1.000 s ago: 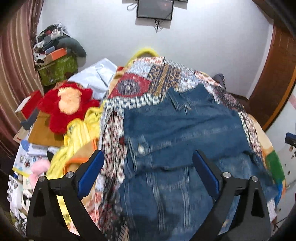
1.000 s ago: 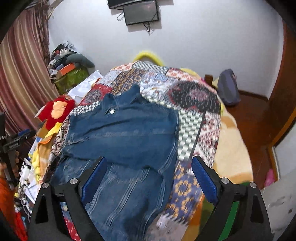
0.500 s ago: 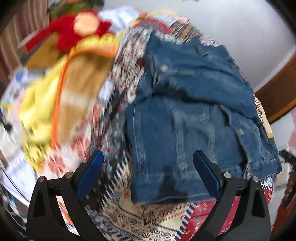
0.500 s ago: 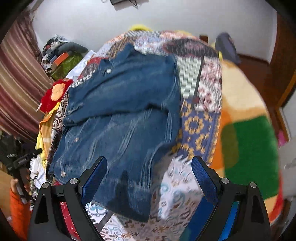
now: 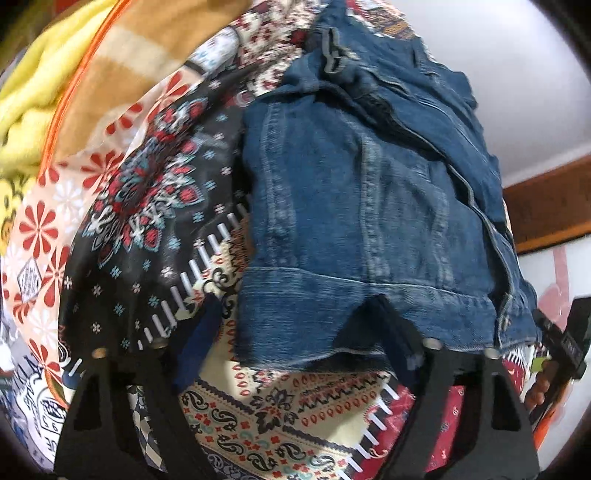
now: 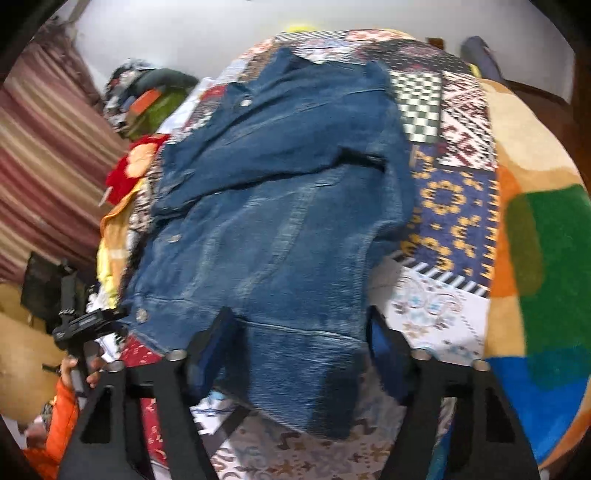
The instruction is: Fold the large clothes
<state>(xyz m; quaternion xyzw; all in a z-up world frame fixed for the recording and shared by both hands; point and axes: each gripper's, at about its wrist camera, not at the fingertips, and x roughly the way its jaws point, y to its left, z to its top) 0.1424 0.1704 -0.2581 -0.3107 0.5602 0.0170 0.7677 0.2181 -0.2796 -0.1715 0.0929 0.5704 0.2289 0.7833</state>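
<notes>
The near hem of the denim jacket [image 6: 280, 221] is straddled by both hand-held grippers, left [image 5: 295, 332] and right [image 6: 299, 332], jaws wide, nothing gripped; the hem should be pinched squarely on the bed [image 6: 461, 206].

White wall [image 6: 177, 33], striped curtain [image 6: 48, 147], patchwork bedspread [image 6: 454, 206]

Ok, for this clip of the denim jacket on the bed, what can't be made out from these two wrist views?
- Left wrist: the left gripper fingertips are blurred at the denim jacket hem; contact unclear.
- Right wrist: the right gripper fingertips sit at the jacket's hem; motion blur hides any pinch.
- Both views: the sleeves, folded into the jacket.
- Both views: the patchwork bedspread under the denim.
</notes>
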